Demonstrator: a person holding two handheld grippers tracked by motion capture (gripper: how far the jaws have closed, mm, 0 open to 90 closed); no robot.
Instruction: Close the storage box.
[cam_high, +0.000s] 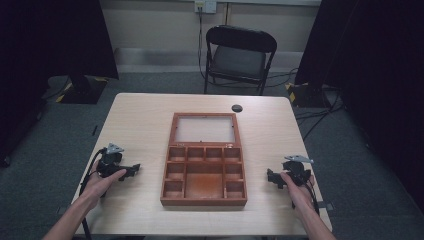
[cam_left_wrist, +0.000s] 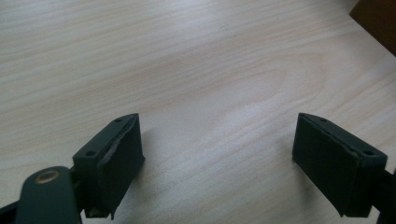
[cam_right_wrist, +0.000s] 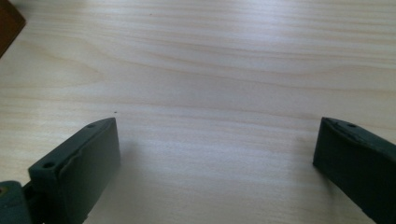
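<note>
A brown wooden box (cam_high: 204, 172) with several compartments lies open in the middle of the light wooden table (cam_high: 140, 120), its glass-paned lid (cam_high: 205, 129) flat behind it. My left gripper (cam_high: 131, 170) rests on the table left of the box, pointing toward it; its jaws stand open over bare wood (cam_left_wrist: 217, 140). My right gripper (cam_high: 272, 178) rests right of the box, also pointing at it, jaws wide open with nothing between them (cam_right_wrist: 217, 154). A brown corner of the box (cam_left_wrist: 376, 18) peeks in at the top right of the left gripper view, and the box corner (cam_right_wrist: 9, 23) at the top left of the right gripper view.
A small black round disc (cam_high: 237, 108) lies near the table's far edge. A black folding chair (cam_high: 239, 57) stands beyond the table. Dark curtains hang at both sides, and cables run over the grey floor at the right.
</note>
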